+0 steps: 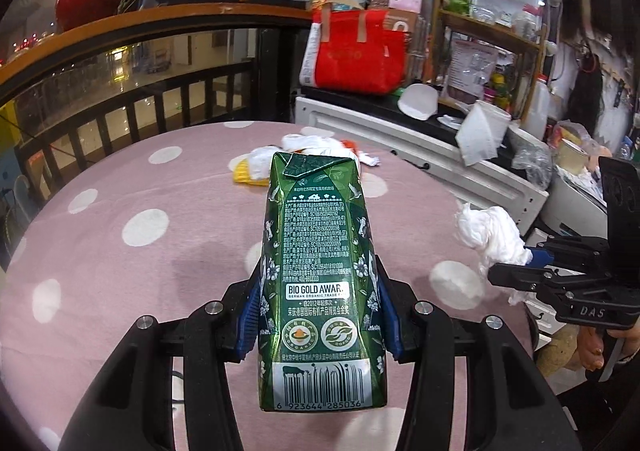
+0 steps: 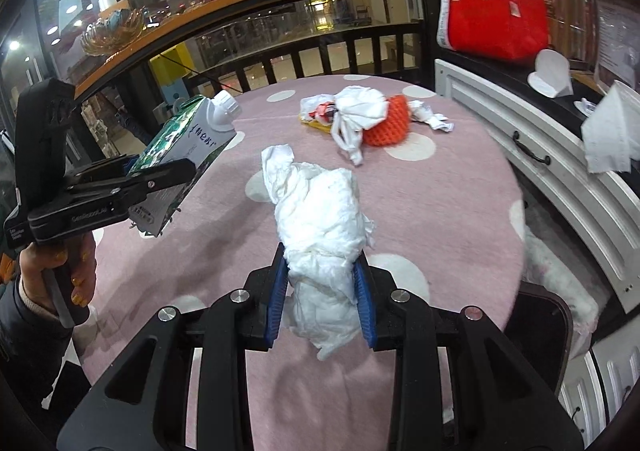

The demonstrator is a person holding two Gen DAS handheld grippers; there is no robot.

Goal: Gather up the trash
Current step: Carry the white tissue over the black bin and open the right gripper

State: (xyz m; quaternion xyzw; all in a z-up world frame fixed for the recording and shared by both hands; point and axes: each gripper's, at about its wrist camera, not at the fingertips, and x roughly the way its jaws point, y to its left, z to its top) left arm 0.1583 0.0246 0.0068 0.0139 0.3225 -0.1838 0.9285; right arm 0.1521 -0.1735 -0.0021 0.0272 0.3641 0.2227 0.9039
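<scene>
Jaws of the left gripper [image 1: 320, 315] were clamped on a green drink carton [image 1: 318, 271], those of the right gripper [image 2: 322, 299] on a wad of white tissue [image 2: 320, 211], both held above the pink spotted tabletop [image 2: 440, 187]. Collection looked partly done: a heap of plastic bags and orange netting [image 2: 360, 119] lay uncollected at the far side.

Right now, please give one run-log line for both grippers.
left gripper: shut on green drink carton | right gripper: shut on crumpled white tissue wad | both above pink dotted table
</scene>
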